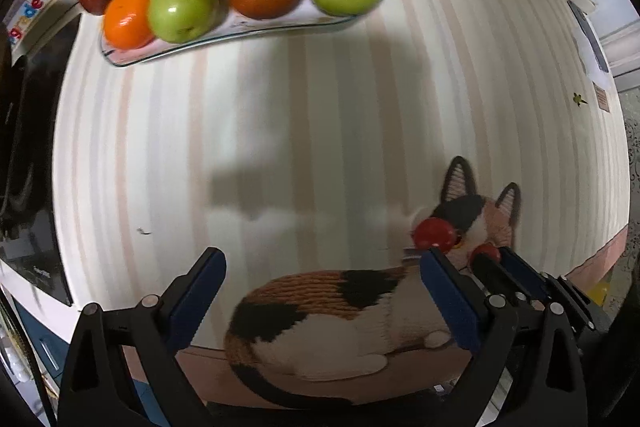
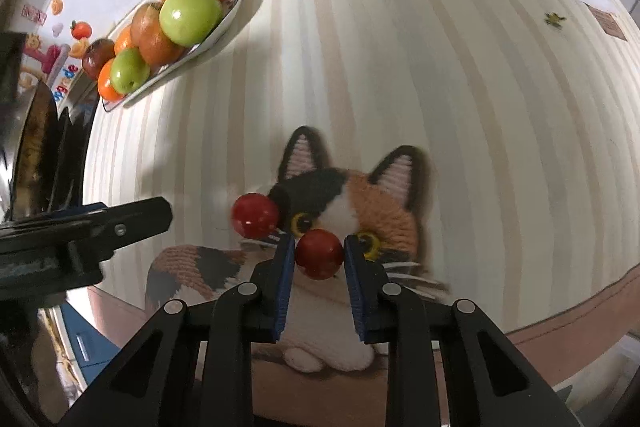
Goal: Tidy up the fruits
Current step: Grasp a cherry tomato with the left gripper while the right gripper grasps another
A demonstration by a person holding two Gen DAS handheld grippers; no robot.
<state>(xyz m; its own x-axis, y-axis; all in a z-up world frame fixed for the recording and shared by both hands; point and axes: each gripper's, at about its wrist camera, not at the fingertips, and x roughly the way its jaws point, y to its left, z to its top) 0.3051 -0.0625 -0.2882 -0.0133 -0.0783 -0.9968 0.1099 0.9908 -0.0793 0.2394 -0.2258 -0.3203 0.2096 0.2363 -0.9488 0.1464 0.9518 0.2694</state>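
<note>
Now two red fruits — one (image 2: 320,254) clamped by the right gripper (image 2: 320,259) (left gripper (image 1: 320,291) gapes, empty).

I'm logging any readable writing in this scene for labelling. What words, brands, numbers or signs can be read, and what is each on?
"grade", partly cut off, in coloured letters: on the white surface with fruit stickers left of the fruit plate.
Faint print on the black appliance: too small to read.
Small brownish label at the table's far right: blurred, unreadable.
Red sign on the wall: unreadable.
Nothing legible on either gripper or the fruit.
</note>
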